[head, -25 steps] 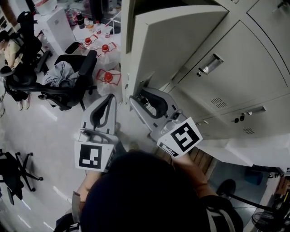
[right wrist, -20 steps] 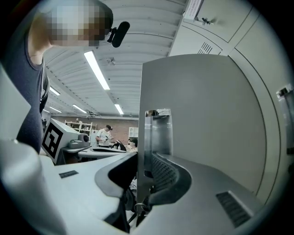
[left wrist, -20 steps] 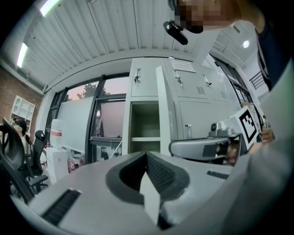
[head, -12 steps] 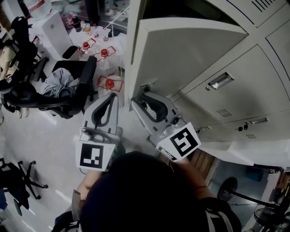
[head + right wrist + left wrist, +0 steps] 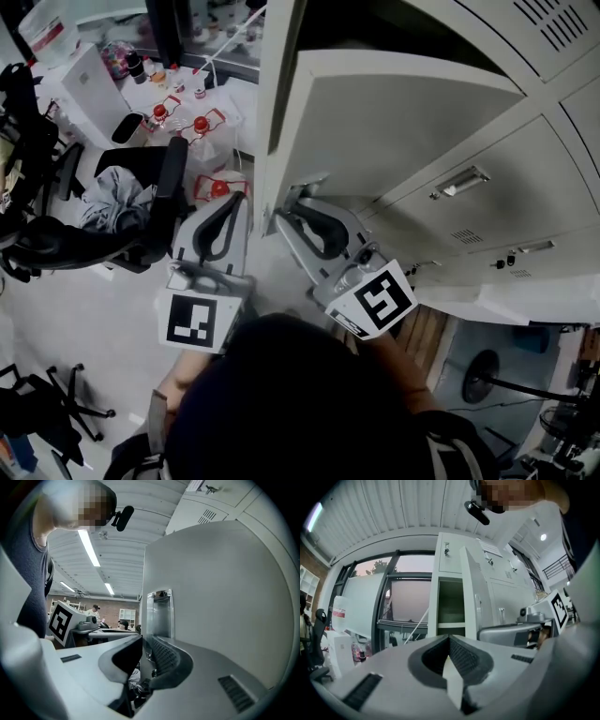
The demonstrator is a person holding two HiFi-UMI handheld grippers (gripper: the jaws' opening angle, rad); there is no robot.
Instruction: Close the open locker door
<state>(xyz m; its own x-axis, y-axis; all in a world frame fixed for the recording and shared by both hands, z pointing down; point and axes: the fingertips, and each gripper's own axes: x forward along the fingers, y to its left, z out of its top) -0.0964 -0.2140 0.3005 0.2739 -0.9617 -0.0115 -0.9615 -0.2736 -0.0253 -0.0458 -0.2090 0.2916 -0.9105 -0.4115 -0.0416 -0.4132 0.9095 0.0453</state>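
Head view, steeply down: a person stands at a bank of grey lockers with a gripper in each hand, and the locker door (image 5: 403,122) stands swung out directly ahead of the right gripper (image 5: 292,199). That gripper's jaws have just been closing, and the door's free edge runs between them, with both pads looking to sit against it (the right gripper view puts a metal latch plate (image 5: 159,613) on that edge, just above the jaw tips). The door's broad pale face fills the space to the right of the right gripper. The black-and-white marker cube (image 5: 375,300) sits at the gripper's rear, nearest the person. The left gripper (image 5: 234,202) is held level just to the left of the right one and clear of the door, its jaws brought together at the tips with nothing between them. Its own view looks straight ahead into the open compartment (image 5: 451,606). Out to the left of the left gripper stands an office chair (image 5: 141,202), with red-capped bottles (image 5: 202,124) on the floor farther ahead. To the right of the right gripper, past the door, a closed locker front carries a metal handle (image 5: 459,180).
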